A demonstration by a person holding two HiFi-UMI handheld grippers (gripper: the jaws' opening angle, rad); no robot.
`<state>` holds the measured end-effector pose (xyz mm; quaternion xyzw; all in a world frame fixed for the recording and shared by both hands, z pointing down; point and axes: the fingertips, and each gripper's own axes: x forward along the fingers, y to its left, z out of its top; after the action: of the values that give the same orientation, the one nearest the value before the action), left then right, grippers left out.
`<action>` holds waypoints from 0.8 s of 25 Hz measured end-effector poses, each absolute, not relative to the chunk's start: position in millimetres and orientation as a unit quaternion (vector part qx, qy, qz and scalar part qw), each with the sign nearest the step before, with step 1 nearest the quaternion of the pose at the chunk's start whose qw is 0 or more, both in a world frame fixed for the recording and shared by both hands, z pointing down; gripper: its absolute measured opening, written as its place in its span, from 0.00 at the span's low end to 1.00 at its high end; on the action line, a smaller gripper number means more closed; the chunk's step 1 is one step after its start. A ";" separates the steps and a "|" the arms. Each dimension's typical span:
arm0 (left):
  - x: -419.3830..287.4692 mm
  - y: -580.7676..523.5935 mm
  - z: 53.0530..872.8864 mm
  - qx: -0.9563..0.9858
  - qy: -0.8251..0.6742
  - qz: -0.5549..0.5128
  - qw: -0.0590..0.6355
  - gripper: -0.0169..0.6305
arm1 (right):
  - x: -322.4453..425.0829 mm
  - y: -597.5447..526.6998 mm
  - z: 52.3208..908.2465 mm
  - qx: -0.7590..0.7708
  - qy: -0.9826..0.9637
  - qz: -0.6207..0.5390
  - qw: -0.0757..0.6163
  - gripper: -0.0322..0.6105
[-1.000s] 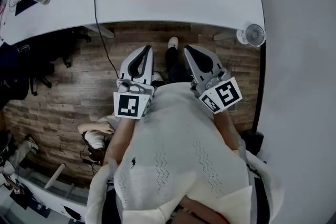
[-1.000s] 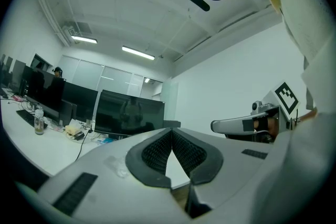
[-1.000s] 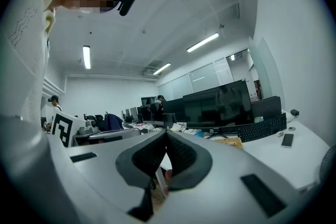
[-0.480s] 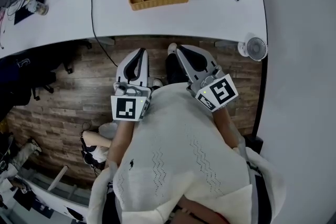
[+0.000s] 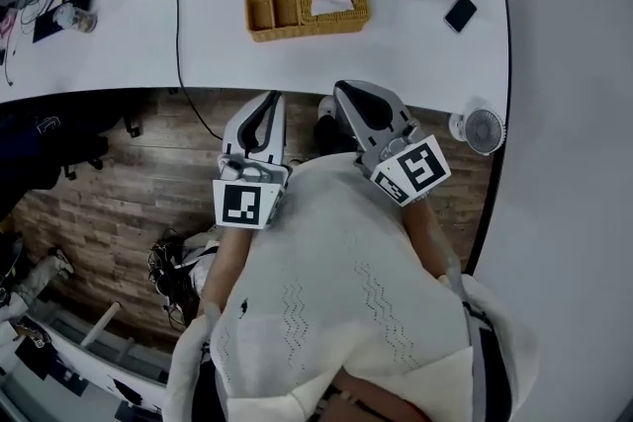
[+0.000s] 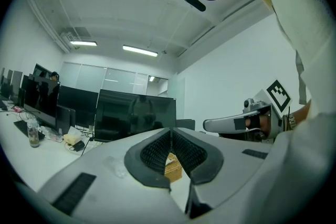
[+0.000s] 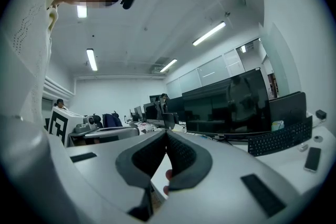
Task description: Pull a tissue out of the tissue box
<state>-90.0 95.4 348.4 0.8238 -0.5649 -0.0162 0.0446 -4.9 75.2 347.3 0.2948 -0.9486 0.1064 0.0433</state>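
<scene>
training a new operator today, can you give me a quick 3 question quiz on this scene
1. True or false: on the right gripper, the jaws stand wide apart.
2. What lies on the white desk to the right of the wicker tissue box?
A. a dark phone
B. a mug
C. scissors
3. Short answer: which gripper's own view shows the tissue box through the gap below its jaws?

Key
1. False: the jaws are together, with nothing held.
2. A
3. The left gripper, whose jaws are also together.
</scene>
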 end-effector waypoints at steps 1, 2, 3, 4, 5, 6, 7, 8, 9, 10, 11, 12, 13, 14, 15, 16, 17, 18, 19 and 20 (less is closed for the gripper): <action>-88.5 89.8 346.6 0.822 -0.567 -0.016 0.047 0.05 | -4.2 68.0 345.8 0.292 -0.949 0.107 0.041 0.05; -87.3 84.3 345.1 0.821 -0.569 -0.016 0.047 0.05 | -3.2 60.8 344.4 0.291 -0.950 0.107 0.039 0.05; -86.5 79.4 344.0 0.819 -0.571 -0.015 0.048 0.05 | -2.2 53.8 343.4 0.289 -0.950 0.107 0.037 0.05; -86.1 75.1 343.5 0.818 -0.573 -0.013 0.050 0.05 | -1.4 47.4 342.7 0.288 -0.951 0.108 0.036 0.05; -85.9 70.9 343.5 0.816 -0.575 -0.011 0.052 0.05 | -0.7 41.5 342.6 0.286 -0.951 0.109 0.034 0.05; -85.5 66.7 343.7 0.815 -0.576 -0.010 0.055 0.05 | 0.2 36.2 342.7 0.284 -0.952 0.111 0.034 0.05; -84.8 62.2 344.0 0.815 -0.577 -0.008 0.058 0.05 | 1.2 31.4 343.2 0.282 -0.952 0.113 0.033 0.05; -84.1 57.1 344.1 0.814 -0.577 -0.006 0.059 0.05 | 2.5 26.6 343.9 0.279 -0.953 0.115 0.033 0.05; -83.8 51.6 344.2 0.814 -0.578 -0.005 0.060 0.05 | 3.6 21.3 344.9 0.277 -0.953 0.116 0.033 0.05; -83.9 45.7 344.3 0.812 -0.580 -0.003 0.059 0.05 | 4.5 15.6 346.1 0.276 -0.954 0.116 0.035 0.05; -84.4 39.7 344.8 0.811 -0.583 0.000 0.056 0.05 | 5.5 9.8 347.3 0.274 -0.954 0.116 0.036 0.05; -84.8 33.8 345.9 0.809 -0.585 0.004 0.053 0.05 | 6.6 4.0 348.1 0.273 -0.954 0.116 0.037 0.05; -84.1 28.1 347.2 0.809 -0.586 0.006 0.050 0.05 | 8.1 -1.5 348.6 0.271 -0.955 0.115 0.037 0.05; -82.4 22.4 348.5 0.809 -0.585 0.007 0.048 0.05 | 9.9 -6.8 348.7 0.270 -0.955 0.114 0.038 0.05; -80.1 16.5 349.4 0.810 -0.585 0.005 0.048 0.05 | 12.1 -11.9 348.7 0.269 -0.956 0.112 0.040 0.05; -77.7 10.1 349.8 0.810 -0.584 0.003 0.049 0.05 | 14.8 -17.1 348.6 0.270 -0.956 0.109 0.042 0.05; -74.8 3.5 350.0 0.810 -0.584 0.001 0.050 0.05 | 18.1 -22.3 348.9 0.271 -0.956 0.106 0.045 0.05; -71.4 -2.7 350.3 0.812 -0.582 -0.001 0.051 0.05 | 21.8 -27.4 349.4 0.273 -0.955 0.103 0.047 0.05; -67.4 -8.3 351.2 0.813 -0.579 0.000 0.052 0.05 | 25.9 -32.4 350.3 0.275 -0.955 0.103 0.049 0.05; -63.1 -13.3 352.2 0.816 -0.576 0.001 0.052 0.05 | 30.0 -37.1 351.2 0.278 -0.954 0.104 0.049 0.05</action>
<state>-63.1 -13.3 352.2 0.8159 -0.5759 0.0007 0.0522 30.0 -37.1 351.2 0.2782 -0.9536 0.1036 0.0493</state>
